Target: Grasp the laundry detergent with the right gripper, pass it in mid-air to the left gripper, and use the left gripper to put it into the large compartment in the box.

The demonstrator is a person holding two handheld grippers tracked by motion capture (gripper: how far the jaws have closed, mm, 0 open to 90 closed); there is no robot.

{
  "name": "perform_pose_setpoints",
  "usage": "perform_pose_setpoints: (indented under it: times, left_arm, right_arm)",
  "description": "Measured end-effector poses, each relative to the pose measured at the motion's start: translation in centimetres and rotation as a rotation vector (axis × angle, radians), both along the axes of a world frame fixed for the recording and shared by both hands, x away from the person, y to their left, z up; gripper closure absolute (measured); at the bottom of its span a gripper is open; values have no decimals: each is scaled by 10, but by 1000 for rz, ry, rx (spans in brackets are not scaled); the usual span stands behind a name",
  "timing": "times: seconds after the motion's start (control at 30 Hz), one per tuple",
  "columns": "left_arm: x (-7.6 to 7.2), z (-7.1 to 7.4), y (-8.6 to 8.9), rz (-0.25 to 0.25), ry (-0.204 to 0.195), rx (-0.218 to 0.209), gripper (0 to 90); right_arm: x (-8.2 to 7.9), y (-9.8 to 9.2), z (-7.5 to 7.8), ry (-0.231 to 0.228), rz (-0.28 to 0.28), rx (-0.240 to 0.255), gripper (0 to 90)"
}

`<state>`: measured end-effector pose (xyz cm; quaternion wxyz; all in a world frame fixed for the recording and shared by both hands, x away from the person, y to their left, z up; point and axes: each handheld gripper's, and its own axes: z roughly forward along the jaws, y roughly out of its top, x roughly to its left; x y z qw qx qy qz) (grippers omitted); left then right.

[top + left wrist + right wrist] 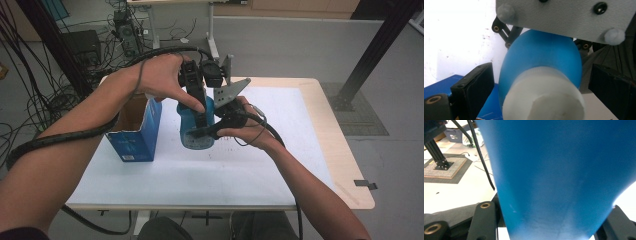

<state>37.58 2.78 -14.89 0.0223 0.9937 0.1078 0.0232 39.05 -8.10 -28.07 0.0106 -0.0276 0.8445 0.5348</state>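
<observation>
A blue bottle point(189, 125) with a white cap point(544, 97) is held in the air above the table's middle. My right gripper point(202, 132) comes in from the right and is shut on the bottle's body point(554, 175), which stands between its jaws. My left gripper point(199, 102) reaches down from above at the cap end. Its two black jaws flank the white cap with a narrow gap on each side, so the left gripper point(541, 82) is open around the cap. The grey plate point(564, 17) of the right gripper shows just beyond the bottle.
An open blue cardboard box point(137, 132) stands on the white table point(200, 175) just left of the bottle. Black cables point(60, 137) trail from both grippers. A black frame post point(365, 55) rises at the right rear, and desks and cabling lie beyond.
</observation>
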Motion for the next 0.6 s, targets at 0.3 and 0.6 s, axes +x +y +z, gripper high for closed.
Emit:
perform_pose_setpoints:
  times: [0.3, 0.6]
  left_arm:
    - [0, 1, 1, 1, -9, 3, 88]
    - [0, -1, -1, -6, -16, 16, 129]
  right_arm:
    - [0, 0, 1, 0, 2, -1, 442]
    - [0, 0, 1, -7, 2, 2, 442]
